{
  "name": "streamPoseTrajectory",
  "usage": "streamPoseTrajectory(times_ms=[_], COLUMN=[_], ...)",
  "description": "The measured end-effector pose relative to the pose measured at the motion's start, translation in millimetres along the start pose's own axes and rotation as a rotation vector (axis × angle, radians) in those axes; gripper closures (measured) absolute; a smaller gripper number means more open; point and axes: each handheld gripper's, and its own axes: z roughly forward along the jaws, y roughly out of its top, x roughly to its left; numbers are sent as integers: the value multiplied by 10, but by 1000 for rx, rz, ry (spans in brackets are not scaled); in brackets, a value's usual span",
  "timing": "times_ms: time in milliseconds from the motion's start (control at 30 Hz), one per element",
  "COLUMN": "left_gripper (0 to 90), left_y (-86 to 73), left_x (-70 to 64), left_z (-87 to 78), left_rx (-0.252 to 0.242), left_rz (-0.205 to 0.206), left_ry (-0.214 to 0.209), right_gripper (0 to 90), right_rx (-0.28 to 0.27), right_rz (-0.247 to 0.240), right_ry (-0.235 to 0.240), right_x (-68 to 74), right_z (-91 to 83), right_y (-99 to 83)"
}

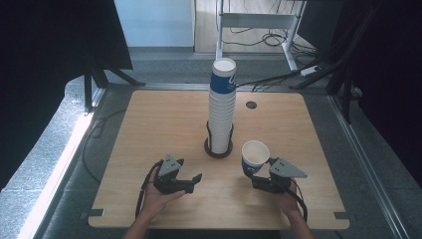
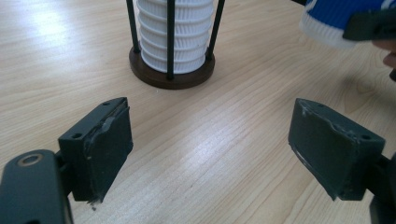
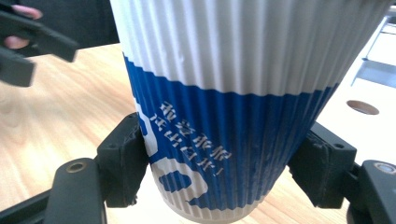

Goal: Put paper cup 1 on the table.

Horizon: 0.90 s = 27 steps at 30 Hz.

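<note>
While the high view looks down on the wooden table [image 1: 149, 124], the right gripper [image 1: 261, 178] holds a single paper cup [image 1: 254, 157] upright near the front right, just beside the tall cup stack [image 1: 222, 104] standing in its dark round holder [image 1: 218, 148]; the left gripper [image 1: 188, 181] sits at the front left with jaws apart around nothing. From the left gripper view, both black jaws stand wide open over bare wood, the holder [image 2: 171, 74] ahead. From the right gripper view, the jaws press both sides of the blue-and-white ribbed cup [image 3: 224, 102], low on its wall
</note>
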Motion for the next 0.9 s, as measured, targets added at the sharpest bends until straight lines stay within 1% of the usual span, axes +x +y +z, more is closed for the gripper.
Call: streamPoseTrajectory(times_ms=[233,267,333,467,767,900], left_gripper=[142,143,143,143,144,144], left_y=[-2,-5,-10,-13,-13,-16], left_x=[-11,-11,-12,-23,-24,-23], left_z=[6,10,20,31,35,42], left_rx=[9,10,16,24,31,38], left_rz=[11,12,13,24,16,16], left_ry=[4,6,9,13,4,2], right_gripper=[273,273,273,273,273,273], right_rx=[4,5,9,19,54,61], right_rz=[31,37,43,68,62,74], right_ry=[-84,-112,-137,-172,-240,-261], right_x=[-215,-256,-298,-408,-531,-591], right_z=[-91,-110,-127,-168,-218,-239], right_y=[-33,-45,-59,-96,-146,-173])
